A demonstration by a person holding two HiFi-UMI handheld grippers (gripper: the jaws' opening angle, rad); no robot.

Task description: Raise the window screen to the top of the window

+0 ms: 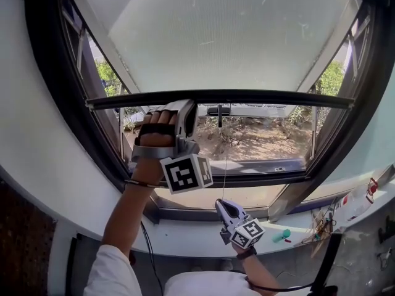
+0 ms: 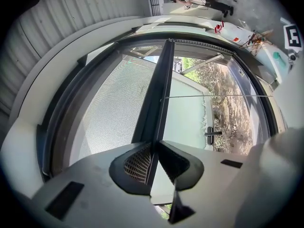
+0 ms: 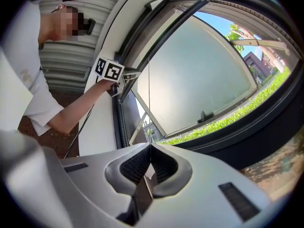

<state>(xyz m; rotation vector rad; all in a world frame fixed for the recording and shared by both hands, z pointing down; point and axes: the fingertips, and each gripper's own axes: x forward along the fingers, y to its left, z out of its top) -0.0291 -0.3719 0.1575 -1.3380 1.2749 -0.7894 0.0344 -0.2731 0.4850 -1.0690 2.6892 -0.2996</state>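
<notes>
With the screen (image 1: 216, 36) covering the upper half of the window (image 1: 46, 122), its bar (image 1: 278, 98) pinched left of centre by the left tool (image 1: 187, 105) and the cord (image 1: 224, 165) pinched by the right tool (image 1: 221, 204), uneven lifting may tilt and jam the bar, or the cord may slip.

window screen (image 1: 216, 36) top cut off, sill clutter (image 1: 321, 226) indistinct

Stretched the left arm (image 1: 126, 202) upward, forearm bare below a white sleeve (image 1: 114, 270). Held the left gripper (image 1: 185, 105) roughly level, jaws clamped on the edge of the dark screen bar (image 1: 265, 97). Held the right gripper (image 1: 223, 206) lower, close to the body, tip tilted upward, jaws pinched together on a thin cord (image 1: 224, 165).
</notes>
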